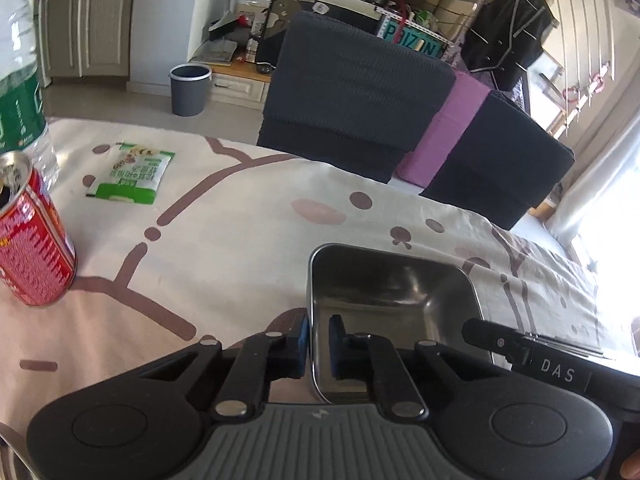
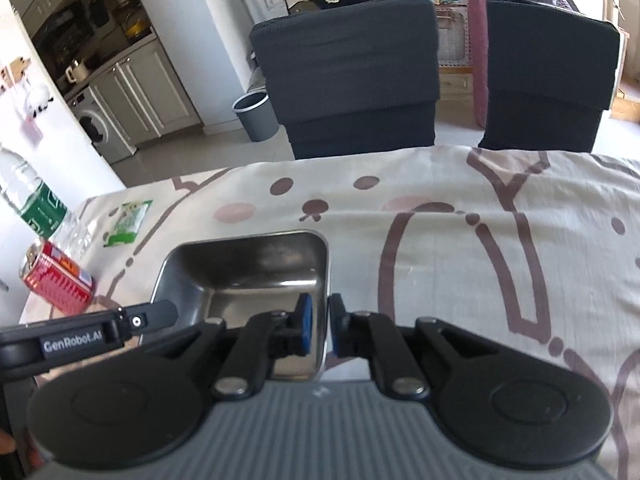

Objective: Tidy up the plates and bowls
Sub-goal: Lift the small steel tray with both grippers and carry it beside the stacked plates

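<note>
A square stainless steel bowl (image 1: 384, 296) rests on the patterned tablecloth. My left gripper (image 1: 318, 344) is shut on the bowl's left wall, one blue pad outside and one inside. My right gripper (image 2: 320, 328) is shut on the right wall of the same bowl (image 2: 248, 272), one pad on each side. Each gripper shows at the edge of the other's view: the right one (image 1: 520, 348) in the left wrist view, the left one (image 2: 120, 324) in the right wrist view.
A red drink can (image 1: 32, 240) and a clear water bottle (image 1: 24, 100) stand at the table's left. A green snack packet (image 1: 128, 174) lies beyond them. Two dark chairs (image 2: 352, 76) stand at the far edge. A grey bin (image 1: 190, 88) is on the floor.
</note>
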### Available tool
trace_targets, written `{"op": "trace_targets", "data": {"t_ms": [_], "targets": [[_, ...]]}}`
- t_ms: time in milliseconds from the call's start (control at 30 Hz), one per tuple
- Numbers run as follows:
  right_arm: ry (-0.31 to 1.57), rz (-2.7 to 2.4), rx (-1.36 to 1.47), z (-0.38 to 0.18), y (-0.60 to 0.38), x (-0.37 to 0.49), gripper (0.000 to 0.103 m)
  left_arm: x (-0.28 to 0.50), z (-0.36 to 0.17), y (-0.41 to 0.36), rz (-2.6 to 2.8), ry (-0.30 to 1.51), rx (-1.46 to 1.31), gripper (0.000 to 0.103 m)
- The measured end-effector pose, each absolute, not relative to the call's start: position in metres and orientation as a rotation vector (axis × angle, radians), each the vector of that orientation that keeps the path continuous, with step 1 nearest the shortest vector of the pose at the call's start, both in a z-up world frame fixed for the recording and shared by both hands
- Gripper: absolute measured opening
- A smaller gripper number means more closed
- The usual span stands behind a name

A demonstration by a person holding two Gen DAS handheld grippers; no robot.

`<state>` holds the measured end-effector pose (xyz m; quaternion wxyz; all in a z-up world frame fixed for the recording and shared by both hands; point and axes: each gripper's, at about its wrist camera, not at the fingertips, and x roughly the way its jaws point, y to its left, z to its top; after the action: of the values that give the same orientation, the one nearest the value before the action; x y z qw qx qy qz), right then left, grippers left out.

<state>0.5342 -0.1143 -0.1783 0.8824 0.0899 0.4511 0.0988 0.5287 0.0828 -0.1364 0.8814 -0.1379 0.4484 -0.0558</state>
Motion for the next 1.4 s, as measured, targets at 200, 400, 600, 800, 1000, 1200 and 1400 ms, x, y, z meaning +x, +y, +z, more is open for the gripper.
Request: {"op": "trace_targets", "data": {"t_ms": [200, 400, 600, 800, 1000, 1200, 1400], "targets": [[0.974, 0.201, 0.223, -0.187, -0.12, 0.539, 0.004, 0.527, -0.144, 0.086, -0.109, 0.941, -0.312, 0.004], [0.95, 0.198, 0.208, -0.179, -0.12, 0.526, 0.004, 0.516, -0.129, 0.079, -0.115, 0.917, -0.271, 0.003], [0.908, 0.207, 0.209, -0.152, -0.131, 0.5, 0.004, 0.489, -0.099, 0.065, -0.124, 0.888, -0.247, 0.002], [0.885, 0.201, 0.196, -0.122, -0.146, 0.462, 0.004, 0.454, -0.065, 0.044, -0.13, 0.862, -0.194, 0.002], [0.845, 0.2, 0.204, -0.092, -0.168, 0.42, 0.004, 0.41, -0.038, 0.024, -0.157, 0.825, -0.185, 0.002], [0.818, 0.179, 0.197, -0.071, -0.192, 0.373, 0.004, 0.366, -0.019, -0.004, -0.182, 0.795, -0.157, 0.002], [0.792, 0.161, 0.214, -0.061, -0.221, 0.328, 0.004, 0.322, -0.006, -0.031, -0.212, 0.776, -0.119, 0.002]]}}
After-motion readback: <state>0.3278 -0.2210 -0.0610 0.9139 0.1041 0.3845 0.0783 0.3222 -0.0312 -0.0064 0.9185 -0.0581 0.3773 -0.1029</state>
